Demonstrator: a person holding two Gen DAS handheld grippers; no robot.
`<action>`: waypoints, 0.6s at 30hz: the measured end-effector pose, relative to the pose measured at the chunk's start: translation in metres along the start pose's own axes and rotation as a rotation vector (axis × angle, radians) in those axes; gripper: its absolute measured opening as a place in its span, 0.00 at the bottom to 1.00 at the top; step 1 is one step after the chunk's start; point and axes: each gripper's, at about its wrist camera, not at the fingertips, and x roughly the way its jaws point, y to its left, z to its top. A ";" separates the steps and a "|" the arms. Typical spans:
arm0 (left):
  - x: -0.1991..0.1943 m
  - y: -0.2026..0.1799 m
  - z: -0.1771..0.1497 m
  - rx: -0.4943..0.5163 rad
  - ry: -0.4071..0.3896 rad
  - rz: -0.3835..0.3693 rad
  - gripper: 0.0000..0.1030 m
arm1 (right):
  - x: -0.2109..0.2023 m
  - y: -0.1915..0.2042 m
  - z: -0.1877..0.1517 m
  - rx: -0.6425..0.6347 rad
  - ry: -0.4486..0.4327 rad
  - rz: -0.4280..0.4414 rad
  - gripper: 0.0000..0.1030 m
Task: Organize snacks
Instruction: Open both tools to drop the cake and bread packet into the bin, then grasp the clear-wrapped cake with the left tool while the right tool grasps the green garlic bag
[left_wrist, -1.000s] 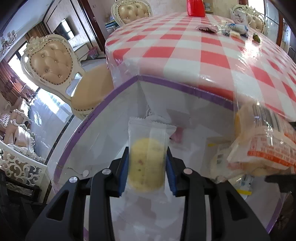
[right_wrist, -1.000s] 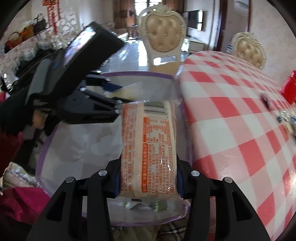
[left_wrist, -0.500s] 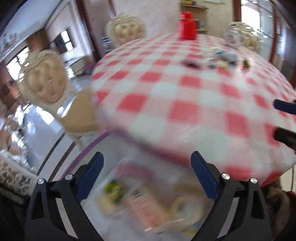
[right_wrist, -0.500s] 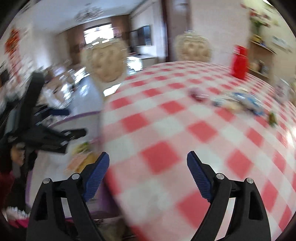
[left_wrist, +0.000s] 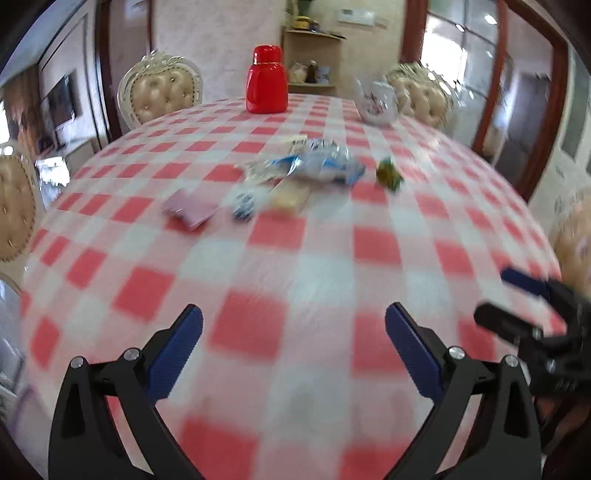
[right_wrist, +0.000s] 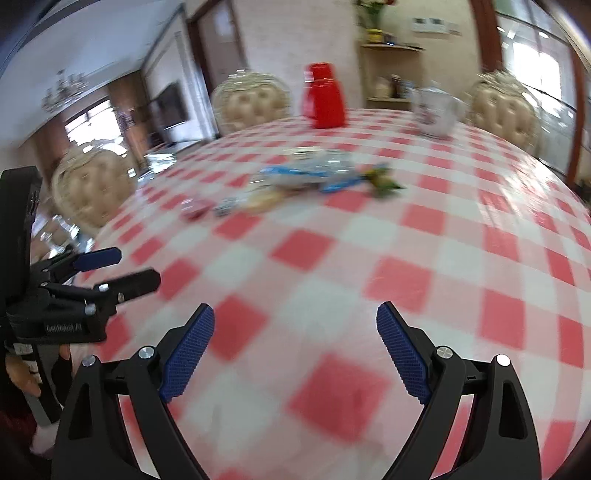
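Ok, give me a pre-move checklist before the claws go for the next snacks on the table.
1. Left claw empty, jaws wide after just opening: ok.
2. Right claw empty, jaws wide after just opening: ok.
3. Snacks left to collect: pink packet, blue-white packet, green candy: ok.
4. Checked tablecloth between claws and snacks free of obstacles: ok.
5. Claws apart from each other: ok.
6. Exact snack count in the blurred pile: cannot tell.
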 end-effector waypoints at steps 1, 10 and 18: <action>0.012 -0.008 0.009 -0.030 -0.008 0.001 0.96 | 0.005 -0.015 0.006 0.021 0.001 -0.029 0.84; 0.088 -0.053 0.052 -0.151 -0.037 0.022 0.98 | 0.054 -0.098 0.039 0.137 0.036 -0.133 0.84; 0.097 -0.047 0.059 -0.197 -0.032 0.041 0.98 | 0.111 -0.115 0.086 0.119 0.078 -0.140 0.84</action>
